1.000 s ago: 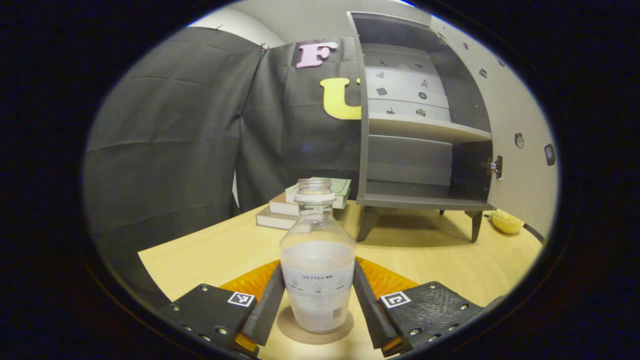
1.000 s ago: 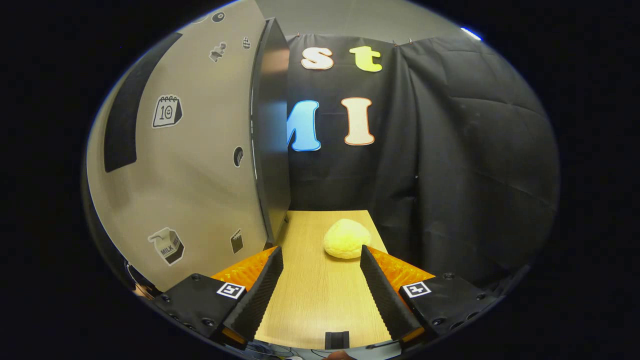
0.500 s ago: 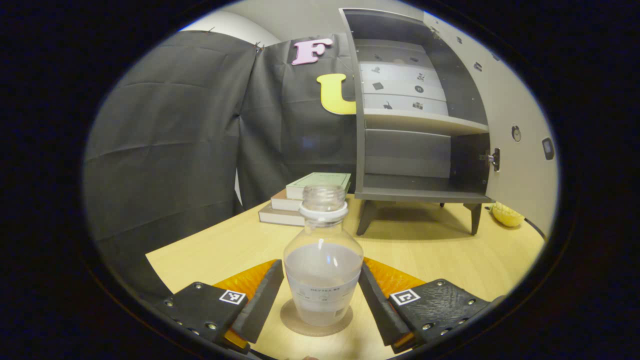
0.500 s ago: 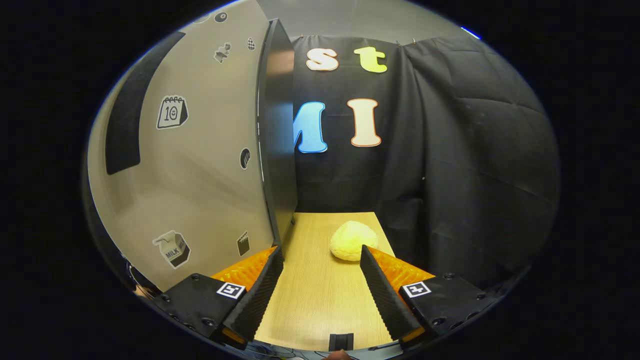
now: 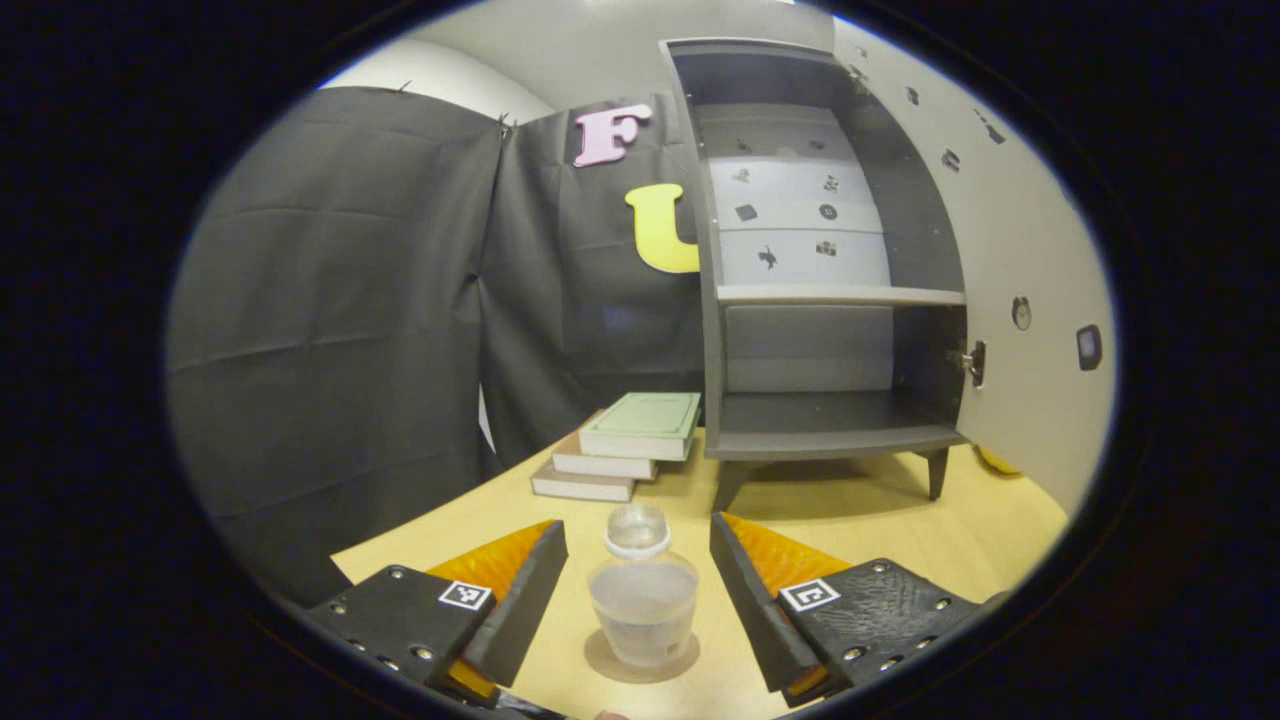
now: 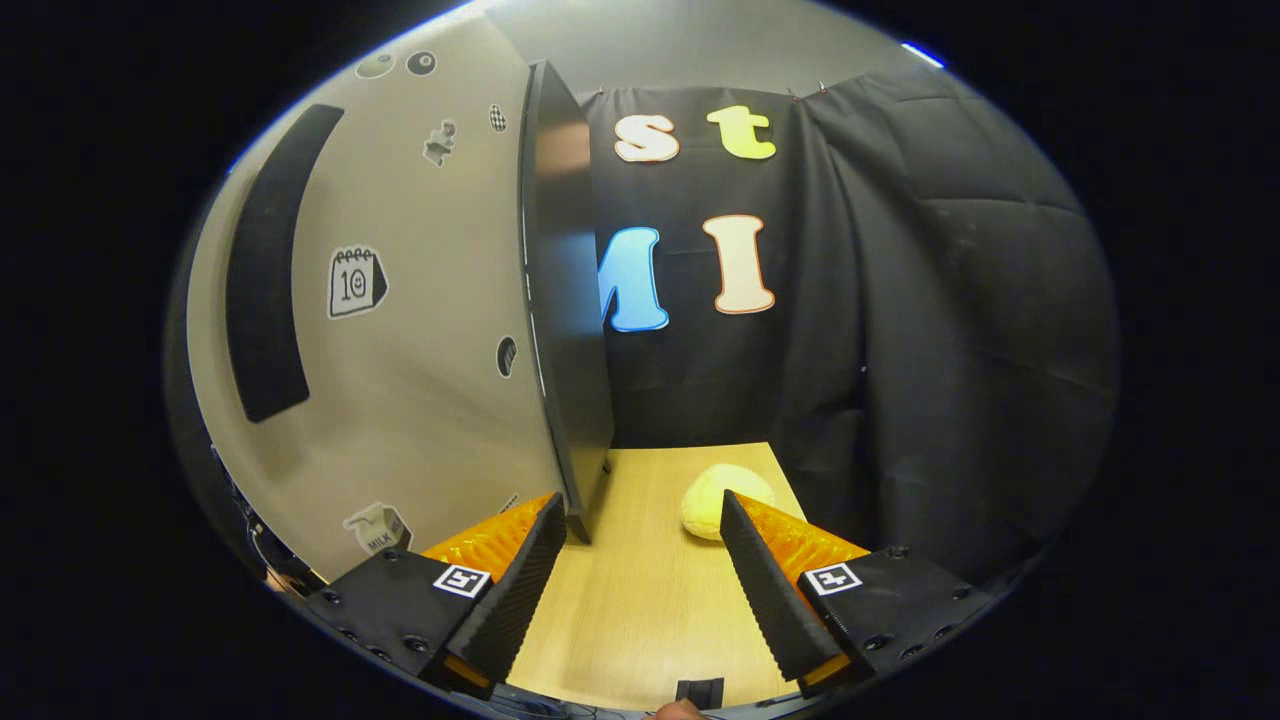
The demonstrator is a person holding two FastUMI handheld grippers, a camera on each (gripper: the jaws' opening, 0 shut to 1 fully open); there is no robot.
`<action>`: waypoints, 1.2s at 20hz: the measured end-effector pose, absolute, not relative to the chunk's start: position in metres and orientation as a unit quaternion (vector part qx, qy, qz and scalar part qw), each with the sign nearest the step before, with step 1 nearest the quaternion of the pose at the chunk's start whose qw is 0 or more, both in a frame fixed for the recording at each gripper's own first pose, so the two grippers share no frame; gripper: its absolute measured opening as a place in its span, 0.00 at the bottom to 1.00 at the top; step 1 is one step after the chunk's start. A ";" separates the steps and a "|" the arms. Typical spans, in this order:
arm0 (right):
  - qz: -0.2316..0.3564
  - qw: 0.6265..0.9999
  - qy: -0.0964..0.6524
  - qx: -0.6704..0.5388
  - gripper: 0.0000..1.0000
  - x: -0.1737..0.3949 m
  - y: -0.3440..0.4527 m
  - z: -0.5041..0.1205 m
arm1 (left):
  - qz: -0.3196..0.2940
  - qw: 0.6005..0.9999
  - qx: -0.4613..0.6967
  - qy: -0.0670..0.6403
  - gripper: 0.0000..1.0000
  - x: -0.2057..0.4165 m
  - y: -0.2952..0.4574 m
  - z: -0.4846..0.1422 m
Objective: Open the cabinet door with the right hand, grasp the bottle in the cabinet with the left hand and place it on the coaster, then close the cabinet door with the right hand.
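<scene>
Seeing the bottle (image 5: pixel 642 600) standing on the coaster (image 5: pixel 642 662) between our spread left gripper (image 5: pixel 638 590), we judge our equally spread right gripper (image 6: pixel 642 580) nearest the cabinet door (image 6: pixel 565 300), its edge just ahead-left.

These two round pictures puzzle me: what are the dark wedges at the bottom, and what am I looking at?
A person holds a two-finger gripper in each hand, each carrying a camera. The wedges are each gripper's own fingers. In the left gripper view, the left gripper is open, with a bottle between its fingers, untouched, standing on a round coaster on the table. Behind are stacked books and an open cabinet. In the right gripper view, the right gripper is open and empty, beside the cabinet door, with a yellow lump ahead.
</scene>
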State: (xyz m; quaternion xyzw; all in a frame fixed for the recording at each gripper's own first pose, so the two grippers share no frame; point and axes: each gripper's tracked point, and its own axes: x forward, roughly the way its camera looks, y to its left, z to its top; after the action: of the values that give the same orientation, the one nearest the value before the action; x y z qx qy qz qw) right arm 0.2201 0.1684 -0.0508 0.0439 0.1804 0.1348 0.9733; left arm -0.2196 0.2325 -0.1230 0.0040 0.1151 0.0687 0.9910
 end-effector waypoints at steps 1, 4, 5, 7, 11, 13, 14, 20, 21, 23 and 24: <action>0.139 0.973 0.178 0.048 0.98 0.221 0.169 -0.047 | 0.070 0.992 0.008 0.105 0.87 -0.226 0.229 -0.106; 0.143 0.975 0.164 0.053 0.98 0.226 0.167 -0.027 | 0.070 0.995 0.022 0.070 0.87 -0.230 0.230 -0.071; 0.142 0.974 0.166 0.051 0.98 0.226 0.167 -0.023 | 0.067 0.995 0.025 0.064 0.87 -0.231 0.230 -0.061; 0.146 0.975 0.158 0.047 0.98 0.225 0.169 -0.007 | 0.061 0.996 0.029 0.056 0.87 -0.211 0.238 -0.049; 0.156 0.978 0.133 0.036 0.98 0.222 0.179 0.032 | 0.041 0.998 0.026 0.041 0.90 -0.236 0.228 0.011; 0.157 0.978 0.129 0.043 0.98 0.218 0.187 0.046 | 0.021 0.999 0.023 0.028 0.87 -0.230 0.224 0.031; 0.156 0.978 0.128 0.048 0.98 0.215 0.190 0.050 | 0.013 0.999 0.026 0.024 0.89 -0.228 0.224 0.038; 0.122 0.984 0.118 0.059 0.91 0.203 0.202 0.061 | -0.024 0.999 0.026 0.005 0.87 -0.221 0.236 0.063; 0.115 0.985 0.115 0.057 0.91 0.203 0.204 0.061 | -0.027 0.999 0.022 0.006 0.89 -0.220 0.239 0.062; 0.107 0.987 0.112 0.051 0.97 0.201 0.208 0.061 | -0.030 0.999 0.017 0.009 0.87 -0.220 0.247 0.061; 0.105 0.987 0.111 0.049 0.97 0.200 0.212 0.062 | -0.033 0.999 0.014 0.010 0.87 -0.219 0.250 0.061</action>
State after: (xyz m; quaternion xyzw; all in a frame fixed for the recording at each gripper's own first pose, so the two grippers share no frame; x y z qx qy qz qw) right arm 0.2004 0.2123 0.0620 0.0493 0.1115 0.1053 0.9869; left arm -0.2192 0.2503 0.0608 0.0144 0.0101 -0.0329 0.9993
